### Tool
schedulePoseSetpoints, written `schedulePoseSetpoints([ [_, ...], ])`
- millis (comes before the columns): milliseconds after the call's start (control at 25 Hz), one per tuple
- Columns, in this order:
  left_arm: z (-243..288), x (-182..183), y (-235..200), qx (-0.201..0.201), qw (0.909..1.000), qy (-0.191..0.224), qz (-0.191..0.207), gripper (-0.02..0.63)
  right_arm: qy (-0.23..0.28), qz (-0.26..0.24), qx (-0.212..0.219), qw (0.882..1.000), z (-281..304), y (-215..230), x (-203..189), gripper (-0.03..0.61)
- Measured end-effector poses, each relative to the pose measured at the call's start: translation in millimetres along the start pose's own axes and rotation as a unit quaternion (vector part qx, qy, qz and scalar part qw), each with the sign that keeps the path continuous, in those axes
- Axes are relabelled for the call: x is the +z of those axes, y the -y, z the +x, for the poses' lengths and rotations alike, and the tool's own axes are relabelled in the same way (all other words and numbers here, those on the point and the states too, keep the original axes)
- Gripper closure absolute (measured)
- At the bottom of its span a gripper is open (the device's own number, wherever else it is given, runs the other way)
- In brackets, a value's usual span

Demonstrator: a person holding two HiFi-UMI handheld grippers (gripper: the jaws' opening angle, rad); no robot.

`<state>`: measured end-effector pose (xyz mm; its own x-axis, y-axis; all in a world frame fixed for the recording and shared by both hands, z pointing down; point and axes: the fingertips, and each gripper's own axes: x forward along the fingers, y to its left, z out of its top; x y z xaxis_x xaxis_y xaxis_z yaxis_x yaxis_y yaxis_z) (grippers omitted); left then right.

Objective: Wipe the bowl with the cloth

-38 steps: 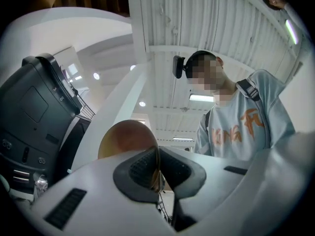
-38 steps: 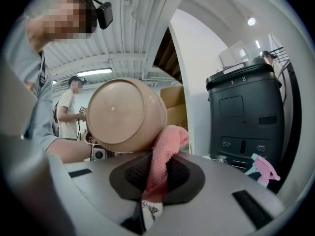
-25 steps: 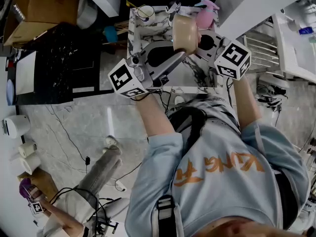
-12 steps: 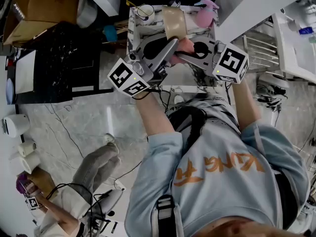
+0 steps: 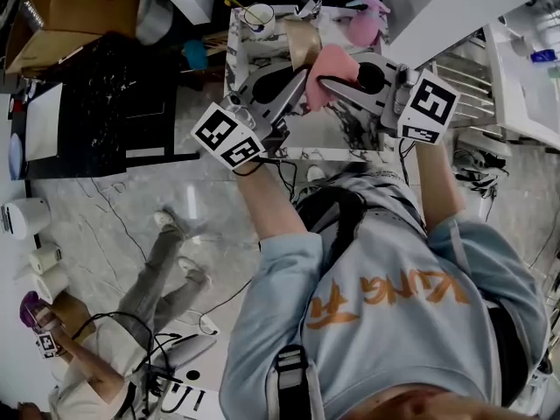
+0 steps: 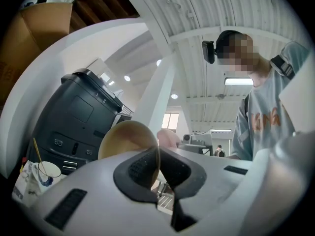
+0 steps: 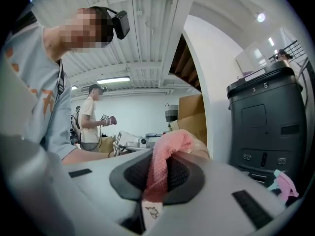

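Note:
In the head view my left gripper (image 5: 300,71) is shut on the rim of a tan bowl (image 5: 298,40), held on edge above the marble table. My right gripper (image 5: 327,84) is shut on a pink cloth (image 5: 332,64) that lies against the bowl's right side. In the left gripper view the bowl (image 6: 124,138) rises from between the dark pads (image 6: 139,167), its thin rim pinched there, and a bit of the cloth (image 6: 170,137) shows behind it. In the right gripper view the cloth (image 7: 166,157) is bunched between the pads (image 7: 183,173), with the bowl's tan edge (image 7: 201,150) just beyond it.
A marble-topped table (image 5: 262,55) carries a mug (image 5: 259,20) with a stick in it and a pink spray bottle (image 5: 364,24). A black machine (image 6: 74,127) stands behind. A cardboard box (image 5: 70,16) sits at the far left. Another person (image 5: 96,357) stands at the lower left.
The bowl has turned from facing me to edge-on and shifted left. The right gripper has brought the pink cloth up against it, so more cloth shows. The person at the lower left has walked.

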<state>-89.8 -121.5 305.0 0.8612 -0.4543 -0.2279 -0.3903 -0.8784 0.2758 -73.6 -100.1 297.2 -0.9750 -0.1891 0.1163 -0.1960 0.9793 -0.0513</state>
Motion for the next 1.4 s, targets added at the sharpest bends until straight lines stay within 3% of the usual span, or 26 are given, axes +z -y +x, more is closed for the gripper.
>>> schedulePoseSetpoints([
  [200, 0, -8, 1, -0.001, 0.9999, -0.007, -0.009, 0.581, 0.033, 0.014, -0.063, 0.997, -9, 22, 10, 0.531],
  [400, 4, -8, 10, -0.019, 0.9997, -0.005, -0.011, 0.581, 0.035, 0.016, -0.108, 0.993, -17, 35, 6, 0.529],
  [840, 6, 1, 37, -0.093, 0.9953, 0.021, -0.018, 0.580, 0.049, 0.040, -0.198, 0.978, -33, 65, 3, 0.529],
  [1120, 8, -1, 37, -0.098, 0.9949, 0.020, -0.016, 0.580, -0.007, 0.039, -0.239, 0.970, -31, 75, -20, 0.531],
  [1400, 9, -1, 26, -0.068, 0.9974, 0.020, -0.014, 0.580, -0.074, 0.038, -0.229, 0.970, -22, 74, -46, 0.531],
])
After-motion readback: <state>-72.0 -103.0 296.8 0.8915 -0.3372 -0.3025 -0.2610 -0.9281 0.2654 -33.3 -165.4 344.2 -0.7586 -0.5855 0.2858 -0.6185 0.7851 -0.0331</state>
